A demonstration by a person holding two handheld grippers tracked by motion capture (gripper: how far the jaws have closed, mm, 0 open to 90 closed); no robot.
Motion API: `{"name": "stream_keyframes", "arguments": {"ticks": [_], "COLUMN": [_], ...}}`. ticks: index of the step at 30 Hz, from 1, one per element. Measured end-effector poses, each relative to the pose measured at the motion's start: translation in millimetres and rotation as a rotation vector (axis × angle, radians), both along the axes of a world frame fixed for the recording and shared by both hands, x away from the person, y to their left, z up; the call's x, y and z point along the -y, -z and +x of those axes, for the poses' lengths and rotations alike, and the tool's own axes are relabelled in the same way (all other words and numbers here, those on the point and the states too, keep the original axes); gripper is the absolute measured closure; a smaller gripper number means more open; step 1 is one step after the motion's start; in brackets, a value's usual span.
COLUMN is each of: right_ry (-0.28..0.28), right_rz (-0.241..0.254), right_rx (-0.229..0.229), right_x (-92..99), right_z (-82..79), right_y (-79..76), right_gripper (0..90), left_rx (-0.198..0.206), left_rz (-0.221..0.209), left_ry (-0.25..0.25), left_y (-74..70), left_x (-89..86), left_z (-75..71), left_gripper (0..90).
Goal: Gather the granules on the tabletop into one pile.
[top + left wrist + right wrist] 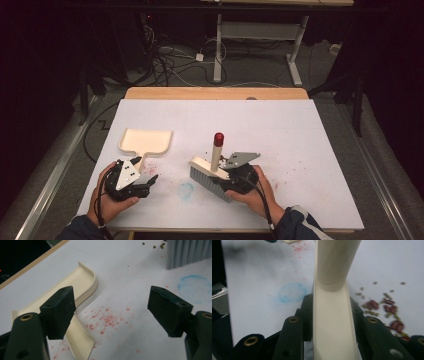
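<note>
Working over a wide white matte tabletop (pixel 310 150), flat and faintly grainy, dusted with red powdery specks and marked with a pale blue ring (pixel 186 190).

Leaving a cream plastic dustpan (pixel 146 141), shallow, with a raised curved rim and a flat tab handle, lying flat at the table's left, just ahead of the left gripper (pixel 150 180). Holding that gripper's tongs well apart, pressing on nothing, the pan's handle lying just beside one jaw. Judging the pan light, rigid and slick, likely to slide on the smooth board when nudged. Taking it best by the flat handle, pinching across its thin edges.

Clamping the right gripper (pixel 225 175) on the narrow cream hard-plastic back of a hand brush (pixel 210 172) with grey bristles and a round upright handle capped in red, near the table's middle. Not being able to tell whether the bristles are touching the board. Judging the brush light, stiff in the back, springy in the bristles. Gripping close under the handle for firm control, minding the smooth sides slipping under a twist.

Noting small scattered beans (pixel 387 305), dark red and greenish, hard, rounded, prone to rolling, lying just beside the brush.
</note>
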State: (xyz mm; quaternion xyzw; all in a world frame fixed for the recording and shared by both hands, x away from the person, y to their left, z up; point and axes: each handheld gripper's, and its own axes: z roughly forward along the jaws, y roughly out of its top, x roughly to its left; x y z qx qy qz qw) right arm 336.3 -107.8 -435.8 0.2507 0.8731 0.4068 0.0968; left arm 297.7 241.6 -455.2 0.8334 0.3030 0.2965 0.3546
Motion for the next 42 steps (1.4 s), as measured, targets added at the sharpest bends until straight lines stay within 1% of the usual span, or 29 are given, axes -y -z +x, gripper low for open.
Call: {"name": "stream_keyframes", "arguments": {"ticks": [1, 2, 3, 4, 6, 7, 9, 10, 11, 13, 14, 17, 19, 20, 21, 22, 23, 25, 27, 29, 31, 32, 33, 34, 36, 37, 39, 40, 42], "right_ry": [0.018, 0.018, 0.03, 0.047, 0.062, 0.065, 0.071, 0.067, 0.067, 0.057, 0.054, 0.014, -0.022, -0.057, -0.081, -0.108, -0.158, -0.234, -0.284, -0.326, -0.356, -0.358, -0.361, -0.366, -0.382, -0.394, -0.409, -0.412, -0.427], "right_rz": [-0.004, -0.004, -0.009, -0.008, -0.006, -0.006, -0.01, 0.001, 0.001, 0.03, 0.036, 0.056, 0.054, 0.044, 0.045, 0.042, 0.023, -0.013, -0.042, -0.051, -0.058, -0.072, -0.08, -0.073, -0.046, -0.043, -0.031, -0.036, -0.025], "right_rx": [0.006, 0.006, 0.014, 0.011, 0.011, 0.012, 0.027, 0.039, 0.039, 0.04, 0.043, 0.058, 0.063, 0.069, 0.065, 0.059, 0.07, 0.079, 0.081, 0.061, 0.062, 0.06, 0.068, 0.081, 0.075, 0.084, 0.074, 0.074, 0.065], "right_x": [3.3, 3.3, 6.9, 10.1, 16.5, 19.0, 22.7, 26.6, 26.6, 31.4, 34.1, 44.4, 49.9, 53.6, 56.4, 58.7, 61.7, 65.4, 69.2, 74.2, 78.8, 80.3, 81.7, 83.0, 85.7, 86.4, 87.0, 86.7, 84.2], "right_z": [2.5, 2.5, 5.2, 7.7, 12.6, 14.0, 14.7, 14.3, 14.3, 13.0, 11.4, 5.7, 0.7, -2.0, -5.7, -9.4, -12.5, -19.2, -24.5, -26.9, -28.1, -28.0, -26.3, -23.1, -14.2, -8.5, 4.8, 11.9, 25.2], "right_y": [-0.5, -0.5, -1.1, -1.6, -2.1, -2.7, -5.6, -10.7, -10.7, -17.6, -21.5, -33.2, -37.9, -39.5, -40.0, -39.3, -37.8, -33.2, -27.5, -21.7, -16.2, -13.5, -10.8, -8.3, -5.9, -4.9, -3.2, -2.6, -0.3], "right_gripper": [67.5, 67.5, 67.5, 67.5, 67.6, 67.6, 67.7, 67.6, 67.6, 67.6, 67.6, 67.6, 67.6, 67.6, 67.6, 67.6, 67.6, 67.5, 67.5, 67.5, 67.5, 67.5, 67.5, 67.6, 67.6, 67.6, 67.4, 67.3, 67.1], "left_rx": [-0.001, -0.003, -0.004, -0.006, -0.007, -0.006, -0.007, -0.008, -0.009, -0.01, -0.011, -0.011, -0.011, -0.012, -0.013, -0.014, -0.014, -0.015, -0.016, -0.018, -0.021, -0.025, -0.027, -0.028, -0.029, -0.03, -0.026, -0.028, -0.032], "left_rz": [0.0, 0.002, 0.005, 0.006, 0.008, 0.008, 0.008, 0.008, 0.01, 0.01, 0.01, 0.011, 0.011, 0.013, 0.015, 0.016, 0.016, 0.019, 0.023, 0.026, 0.028, 0.028, 0.03, 0.033, 0.04, 0.052, 0.05, 0.053, 0.048], "left_ry": [0.001, 0.003, 0.006, 0.008, 0.011, 0.012, 0.014, 0.015, 0.015, 0.016, 0.016, 0.015, 0.015, 0.016, 0.016, 0.017, 0.017, 0.018, 0.021, 0.026, 0.029, 0.031, 0.033, 0.035, 0.041, 0.045, 0.046, 0.05, 0.049], "left_y": [0.2, 0.4, 0.5, 0.7, 0.7, 0.7, 0.7, 0.8, 0.9, 1.1, 1.1, 1.1, 1.3, 1.4, 1.5, 1.5, 1.5, 1.6, 1.8, 2.1, 2.5, 2.9, 3.2, 3.4, 4.0, 4.0, 5.1, 5.1, 5.8], "left_x": [0.1, 0.1, 0.2, 0.4, 0.8, 1.0, 1.2, 1.3, 1.3, 1.4, 1.4, 1.4, 1.5, 1.6, 1.7, 1.8, 2.0, 2.7, 3.5, 4.3, 4.6, 4.9, 5.5, 6.2, 8.0, 8.8, 11.2, 11.5, 12.4], "left_z": [0.1, 0.2, 0.3, 0.2, 0.0, 0.0, -0.1, 0.0, 0.1, 0.2, 0.2, 0.2, 0.1, 0.1, 0.2, 0.2, 0.2, 0.4, 0.6, 0.6, 1.2, 1.7, 2.0, 2.2, 2.5, 2.8, 3.4, 3.9, 4.8], "left_gripper": [21.4, 21.4, 21.4, 21.4, 21.4, 21.4, 21.4, 21.4, 21.4, 21.4, 21.4, 21.4, 21.4, 21.4, 21.4, 21.4, 21.4, 21.4, 21.4, 21.4, 21.4, 21.5, 21.5, 21.5, 21.6, 21.7, 21.7, 21.8, 21.7]}}
